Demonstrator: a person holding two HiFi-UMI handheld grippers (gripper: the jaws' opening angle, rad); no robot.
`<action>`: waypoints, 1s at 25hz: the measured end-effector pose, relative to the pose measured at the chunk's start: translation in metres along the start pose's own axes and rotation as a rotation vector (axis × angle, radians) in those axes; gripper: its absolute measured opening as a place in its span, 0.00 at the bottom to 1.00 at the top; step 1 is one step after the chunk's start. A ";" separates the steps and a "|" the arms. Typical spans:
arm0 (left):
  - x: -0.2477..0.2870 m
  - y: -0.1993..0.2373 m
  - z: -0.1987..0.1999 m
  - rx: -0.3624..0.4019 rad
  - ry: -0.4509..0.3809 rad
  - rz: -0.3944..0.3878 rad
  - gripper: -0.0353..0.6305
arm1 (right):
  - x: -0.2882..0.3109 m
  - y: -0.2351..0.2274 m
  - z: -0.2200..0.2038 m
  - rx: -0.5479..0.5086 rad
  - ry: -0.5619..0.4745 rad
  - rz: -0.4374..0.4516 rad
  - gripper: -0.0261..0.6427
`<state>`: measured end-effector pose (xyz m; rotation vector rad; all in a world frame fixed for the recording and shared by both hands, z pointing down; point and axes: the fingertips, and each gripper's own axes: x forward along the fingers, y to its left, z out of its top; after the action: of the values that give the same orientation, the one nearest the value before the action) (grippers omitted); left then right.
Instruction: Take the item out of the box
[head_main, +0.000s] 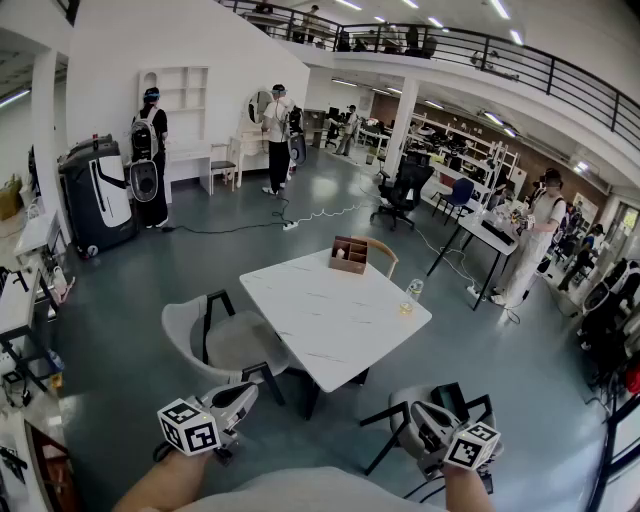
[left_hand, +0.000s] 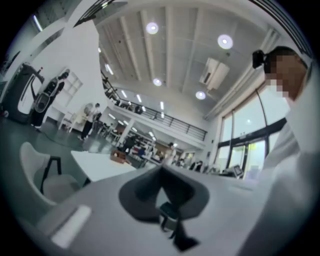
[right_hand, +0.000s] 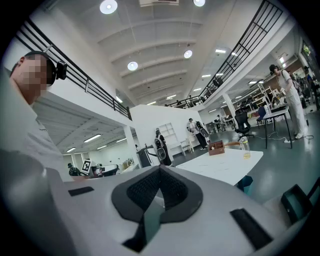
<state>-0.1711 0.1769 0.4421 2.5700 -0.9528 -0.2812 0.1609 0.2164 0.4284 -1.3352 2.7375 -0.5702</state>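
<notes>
Left gripper and right gripper, both closed on nothing, sit near the body; the wooden box stands at the white table's far edge, so step closer and open one claw above it.

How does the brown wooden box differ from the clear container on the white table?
The brown wooden box is opaque, low and wide; the clear container is see-through, tall and slim. The box sits at the far edge, the container at the right corner. Both stand upright on the white table.
</notes>
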 end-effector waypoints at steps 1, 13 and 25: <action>0.000 0.000 0.001 -0.002 -0.003 0.000 0.05 | 0.000 -0.001 0.000 -0.003 0.001 -0.001 0.05; 0.009 -0.015 -0.006 -0.005 -0.014 0.013 0.05 | -0.015 -0.009 0.004 -0.030 0.017 -0.001 0.05; 0.055 -0.071 -0.027 0.014 0.006 0.018 0.05 | -0.064 -0.040 0.021 -0.014 -0.028 0.054 0.05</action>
<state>-0.0802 0.1974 0.4343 2.5721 -0.9782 -0.2631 0.2359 0.2369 0.4146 -1.2585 2.7507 -0.5258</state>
